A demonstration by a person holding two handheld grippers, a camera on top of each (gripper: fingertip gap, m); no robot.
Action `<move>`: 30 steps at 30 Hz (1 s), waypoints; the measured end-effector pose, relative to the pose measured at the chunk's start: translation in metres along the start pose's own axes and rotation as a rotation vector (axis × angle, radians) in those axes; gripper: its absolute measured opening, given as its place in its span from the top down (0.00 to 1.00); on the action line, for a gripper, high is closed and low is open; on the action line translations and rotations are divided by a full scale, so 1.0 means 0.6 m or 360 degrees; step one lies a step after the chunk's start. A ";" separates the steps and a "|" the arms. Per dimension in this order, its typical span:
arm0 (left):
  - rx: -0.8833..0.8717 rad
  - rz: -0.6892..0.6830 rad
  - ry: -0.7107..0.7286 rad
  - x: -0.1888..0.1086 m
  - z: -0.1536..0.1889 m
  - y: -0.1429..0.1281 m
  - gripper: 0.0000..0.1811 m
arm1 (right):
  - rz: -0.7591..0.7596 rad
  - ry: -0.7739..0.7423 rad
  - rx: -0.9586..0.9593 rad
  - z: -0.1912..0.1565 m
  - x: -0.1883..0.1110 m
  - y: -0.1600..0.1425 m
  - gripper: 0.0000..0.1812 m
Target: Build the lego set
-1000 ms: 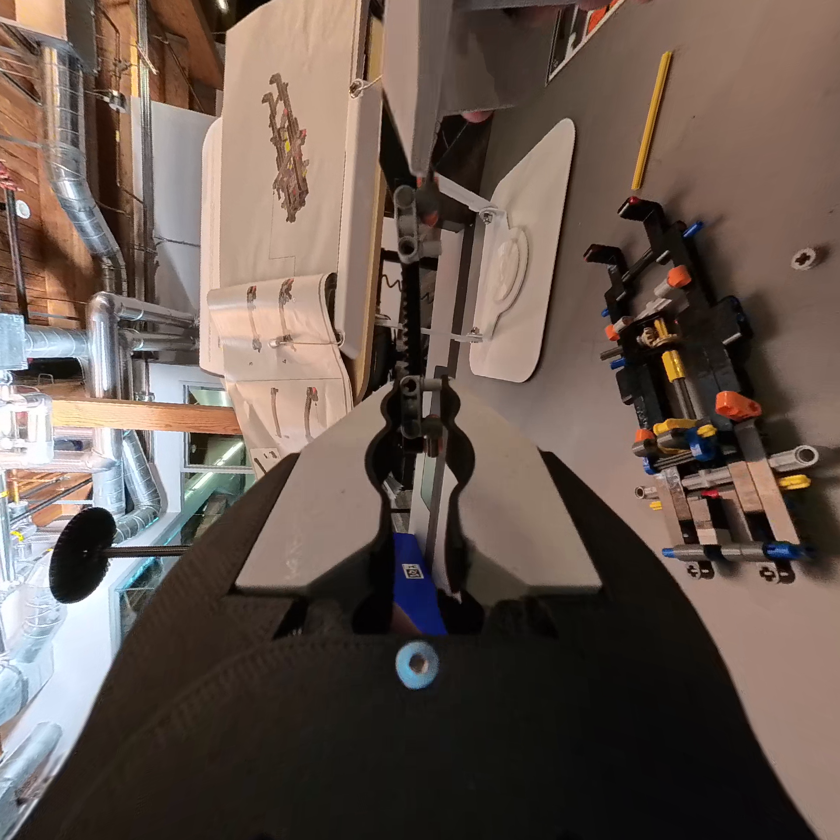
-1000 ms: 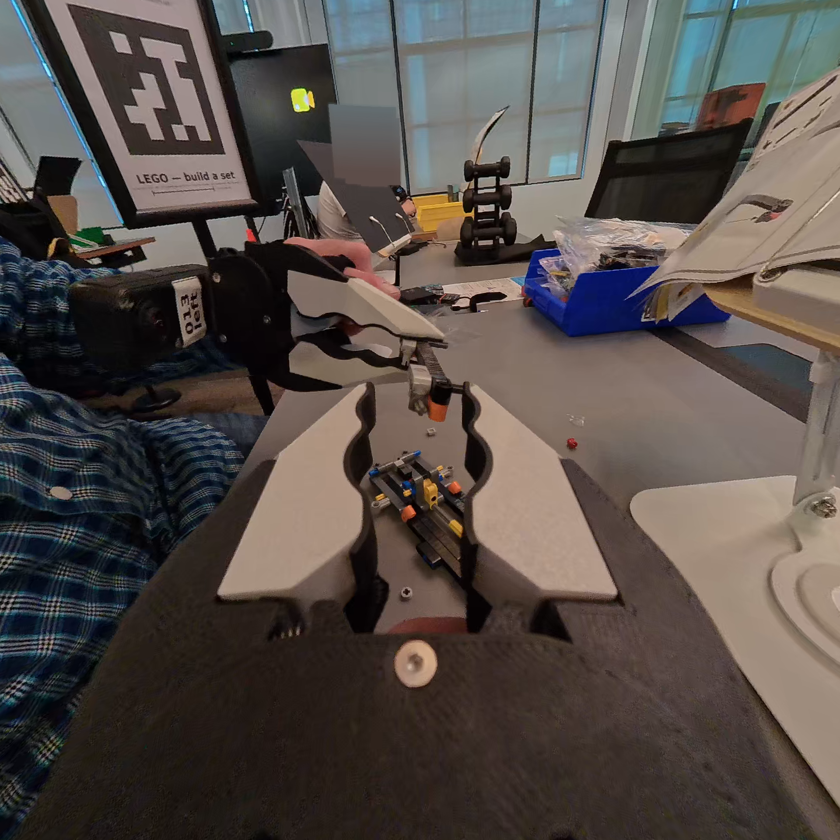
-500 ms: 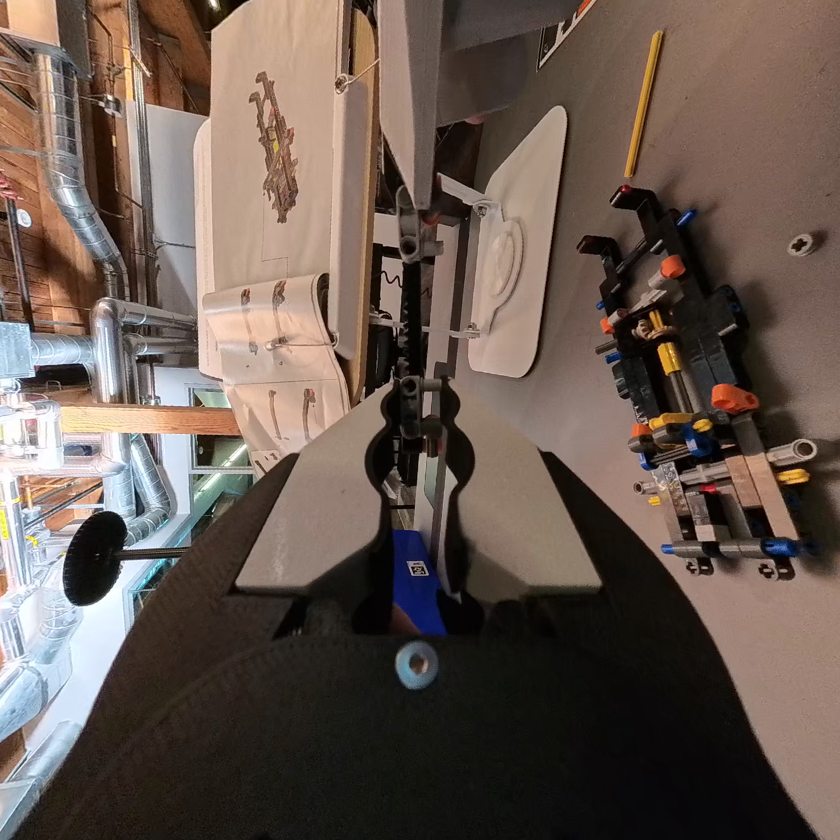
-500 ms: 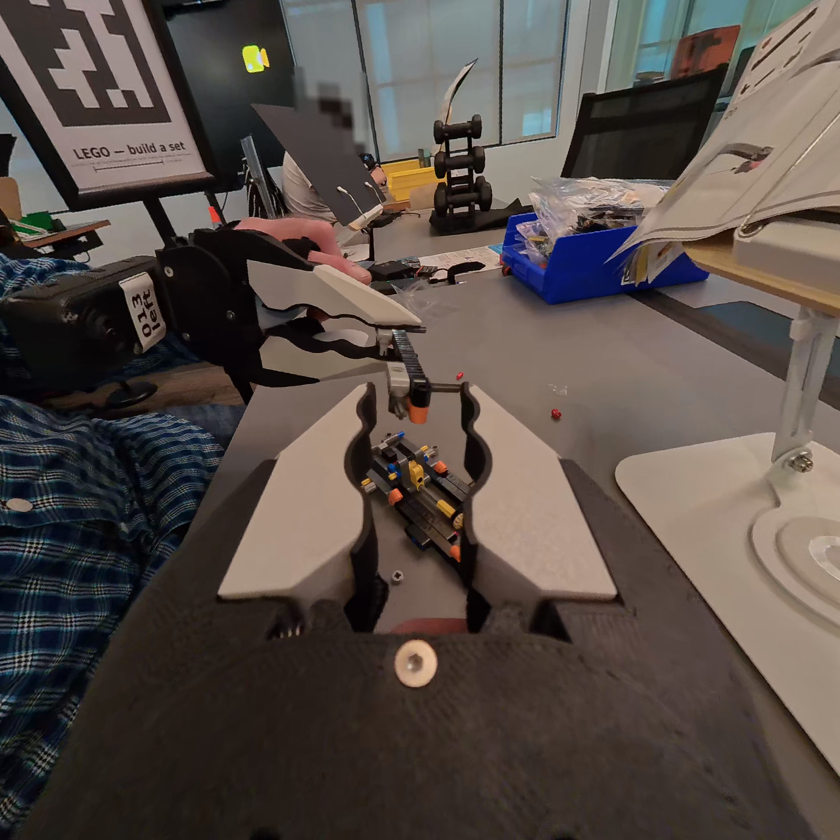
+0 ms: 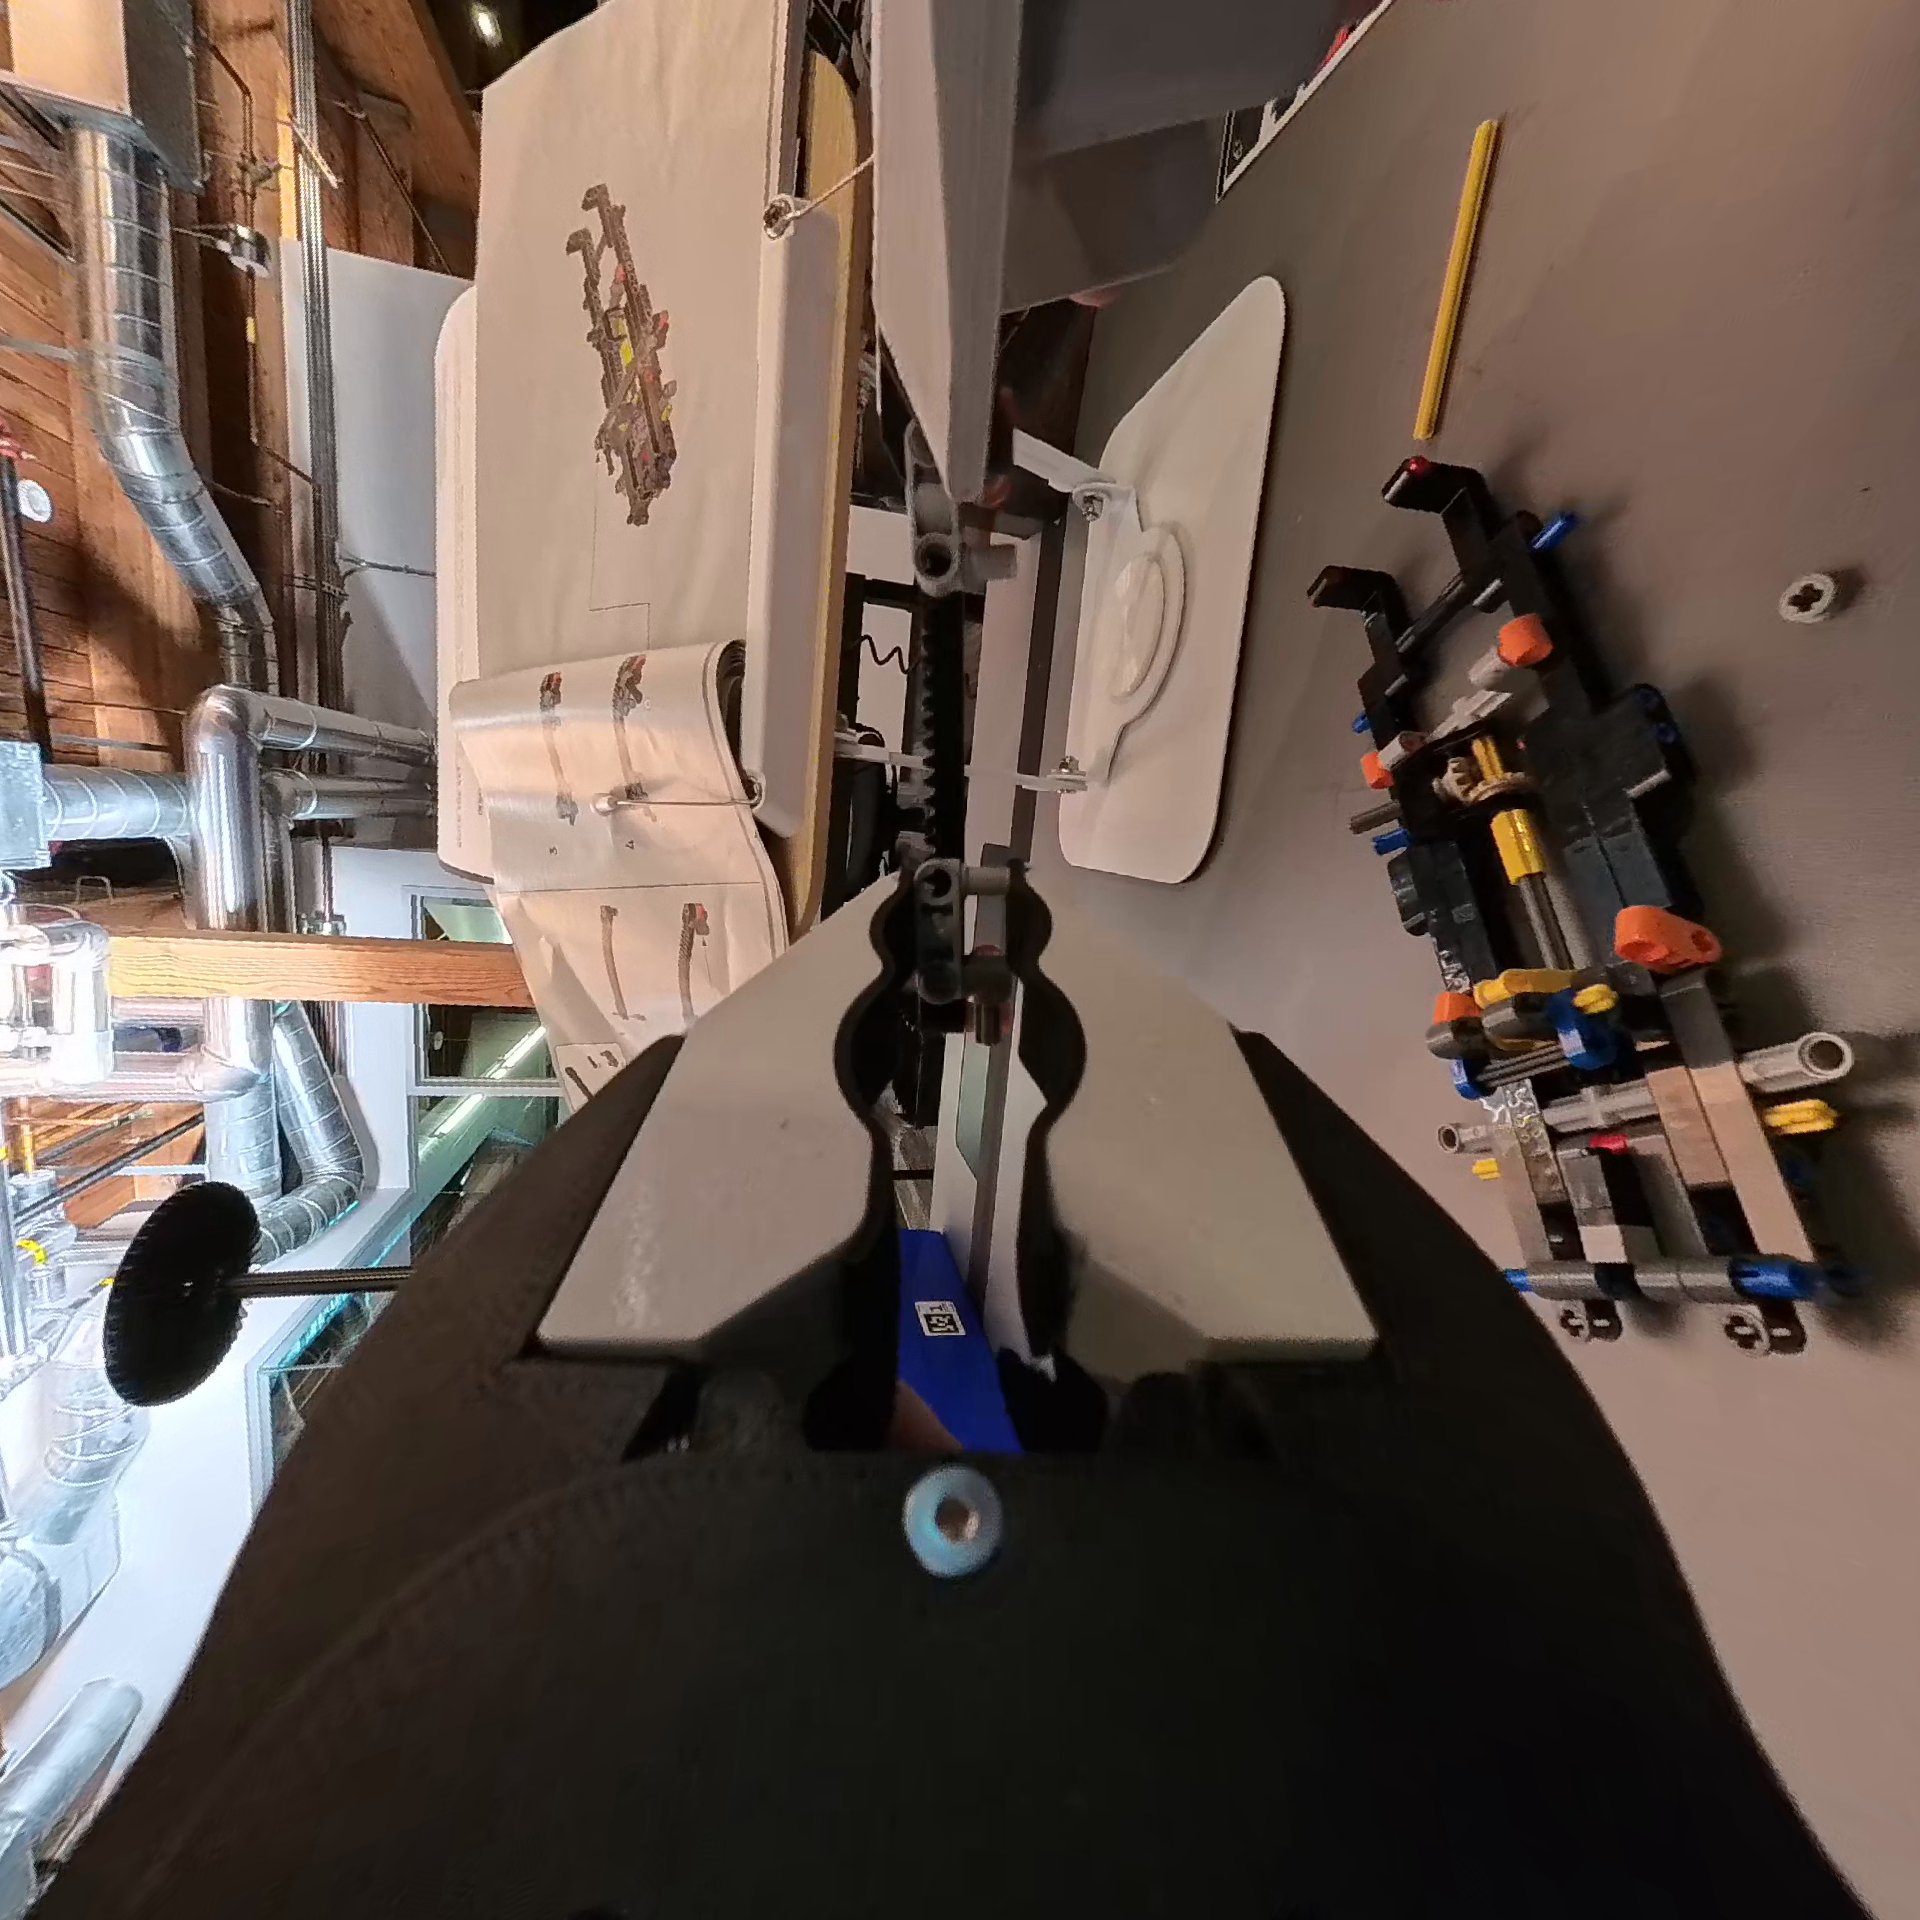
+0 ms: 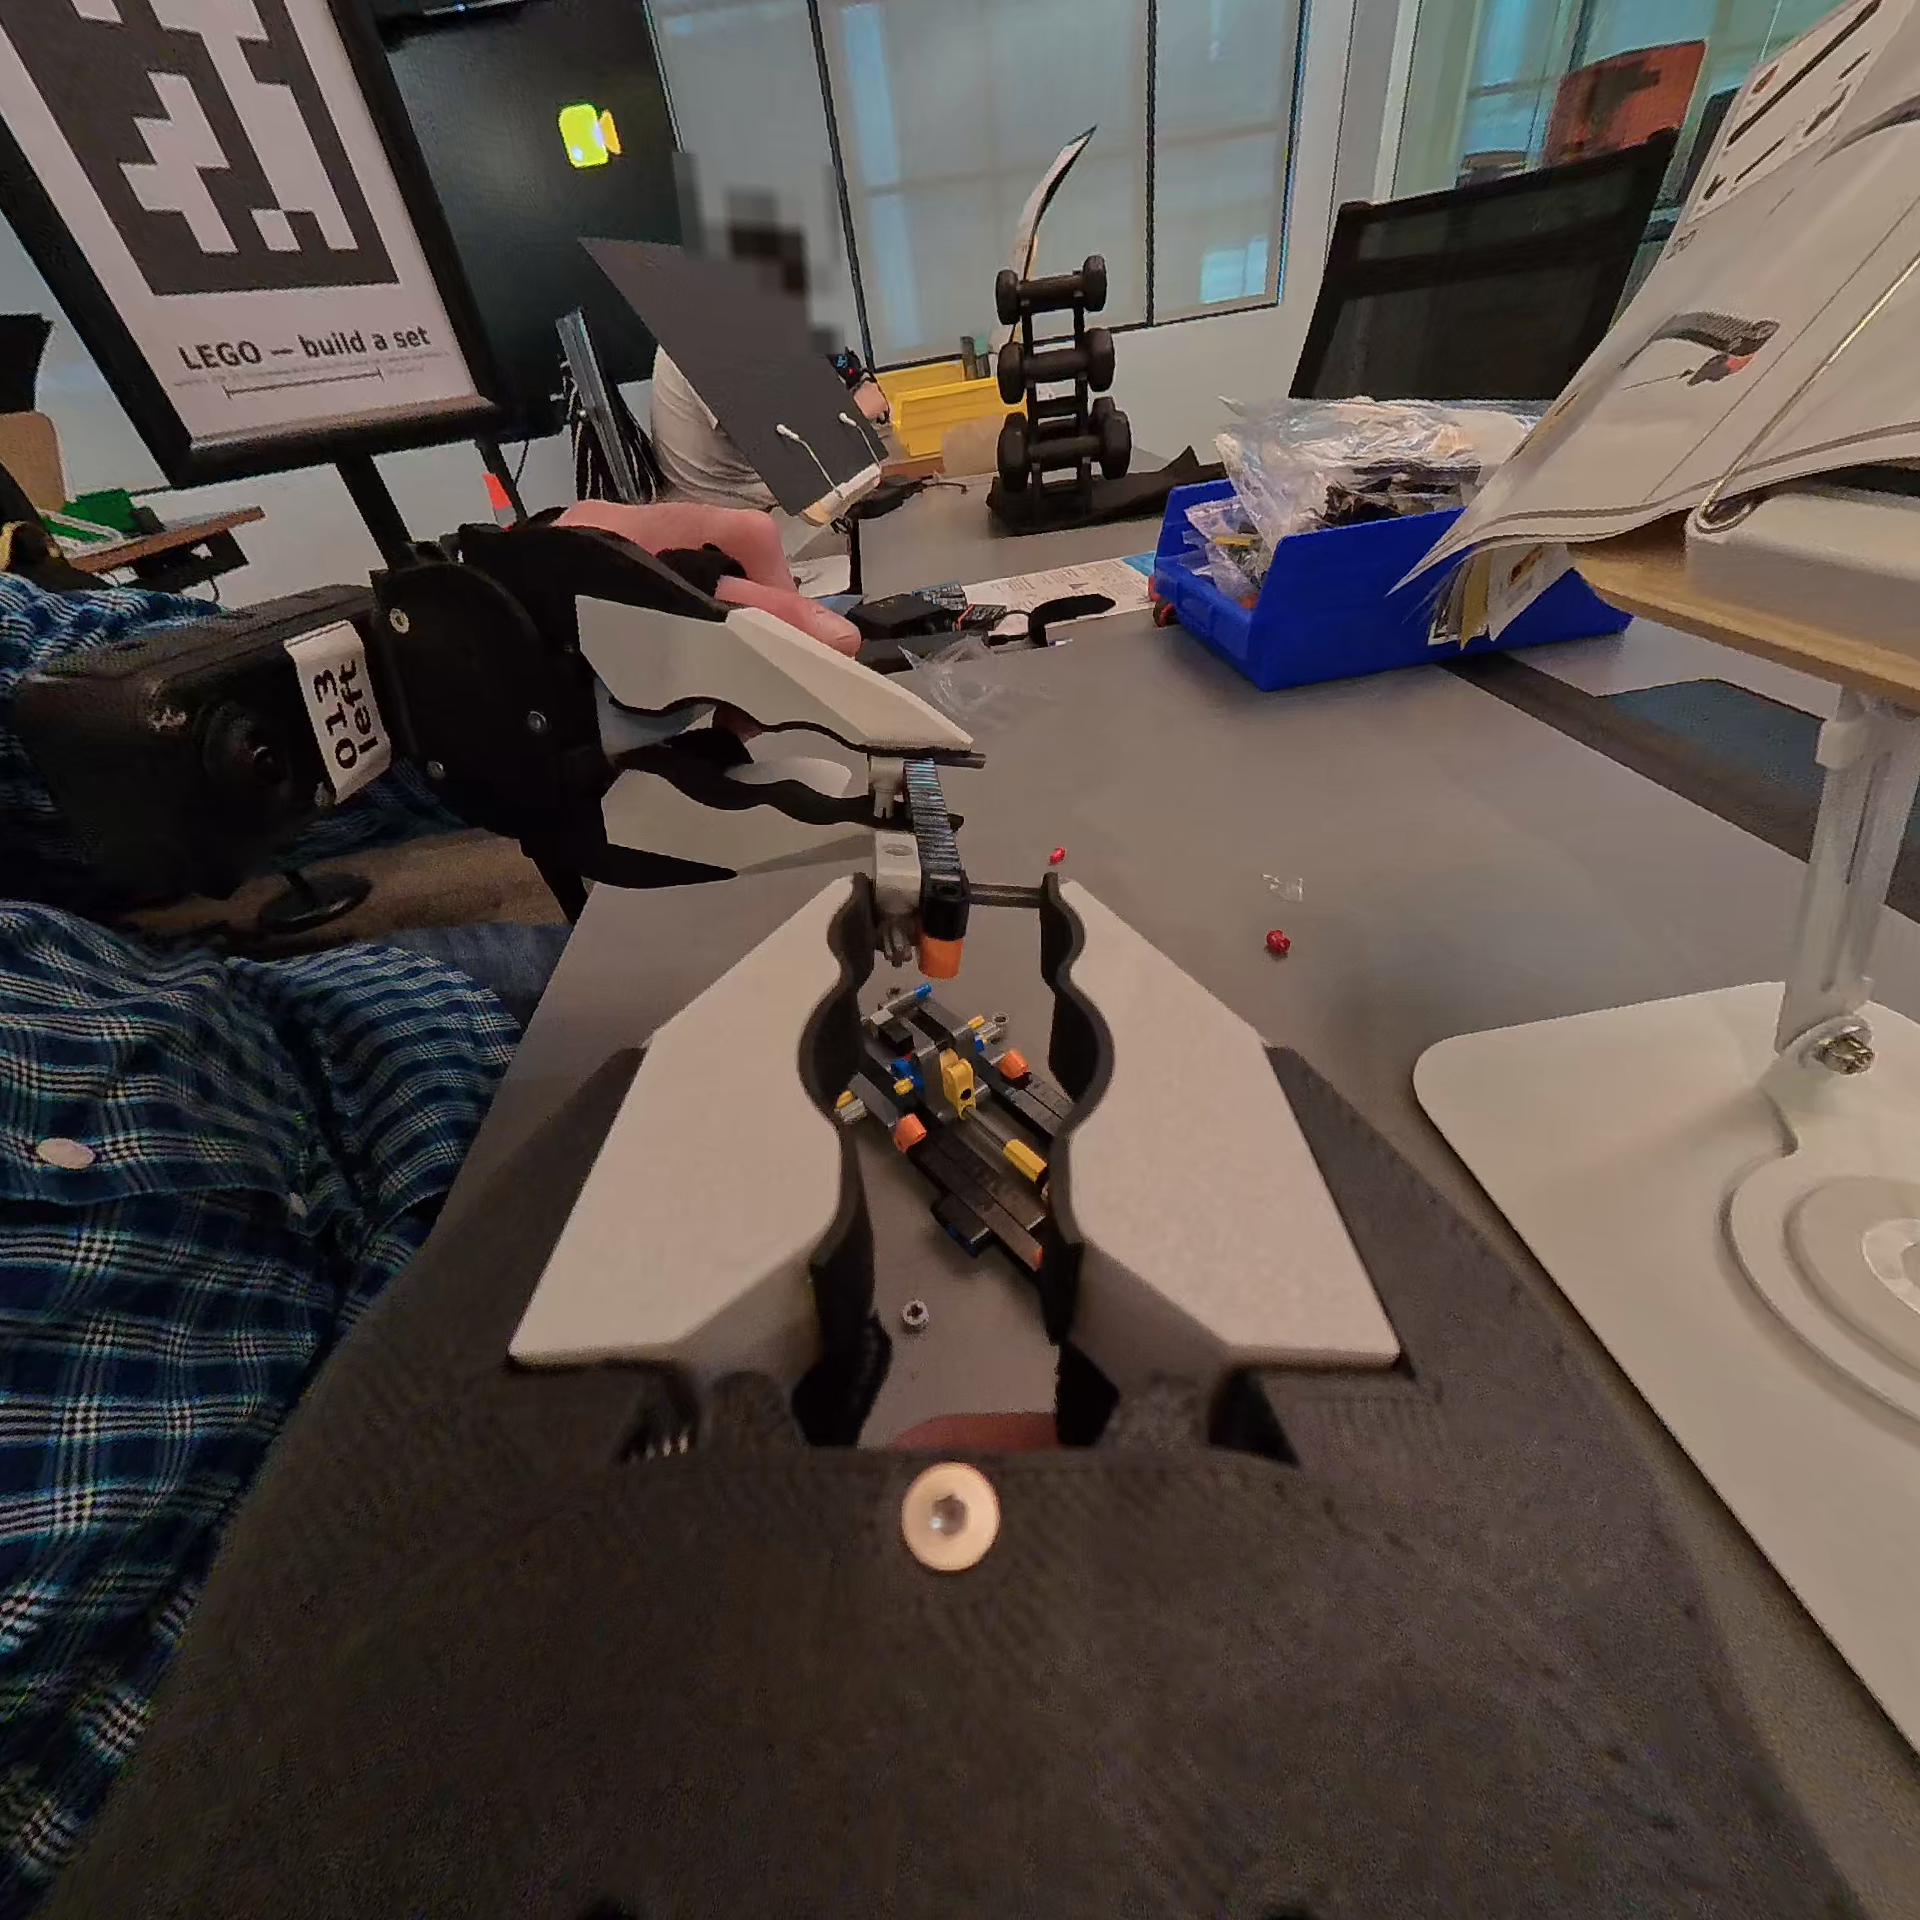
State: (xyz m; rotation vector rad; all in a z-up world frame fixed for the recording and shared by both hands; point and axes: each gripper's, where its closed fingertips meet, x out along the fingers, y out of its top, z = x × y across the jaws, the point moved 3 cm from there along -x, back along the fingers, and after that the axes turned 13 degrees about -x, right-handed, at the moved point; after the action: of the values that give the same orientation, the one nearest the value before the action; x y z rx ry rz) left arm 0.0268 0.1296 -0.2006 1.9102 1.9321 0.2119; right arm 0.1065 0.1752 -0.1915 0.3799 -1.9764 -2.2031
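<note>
My left gripper is level above the desk, pointing to my right, its fingers pinched nearly together, a bare hand wrapped over its top. My right gripper faces forward, its fingers parted with a clear gap. Their tips nearly meet.

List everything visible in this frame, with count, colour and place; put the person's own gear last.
Toothed bar: one, black with grey ends, held in the air.
Built frame: one, black and grey with coloured pins, on grey table.
Yellow rod: one, on table beyond frame.
Grey bush: one, beside frame.
Red beads: two, on table.
Instruction booklet: one, white, on stand.
Blue bin: one, holding bagged parts.
Left gripper: shut on the bar's far end.
Right gripper: open around its near end.
</note>
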 end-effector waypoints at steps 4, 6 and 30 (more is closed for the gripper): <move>0.0013 -0.0005 0.0003 0.002 -0.002 -0.001 0.92 | 0.0036 -0.0006 0.0037 0.003 -0.002 0.004 0.82; 0.0025 -0.0008 0.0003 0.003 -0.002 -0.001 0.92 | 0.0044 0.0001 0.0071 0.004 -0.002 0.005 0.80; -0.0059 0.0019 -0.0001 0.007 -0.006 0.005 0.92 | 0.0083 -0.0007 0.0090 0.008 -0.008 0.009 0.84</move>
State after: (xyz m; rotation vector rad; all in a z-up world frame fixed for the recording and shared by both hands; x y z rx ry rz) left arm 0.0284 0.1347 -0.1969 1.8980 1.9034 0.2487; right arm 0.1092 0.1806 -0.1853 0.3268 -2.0307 -2.1224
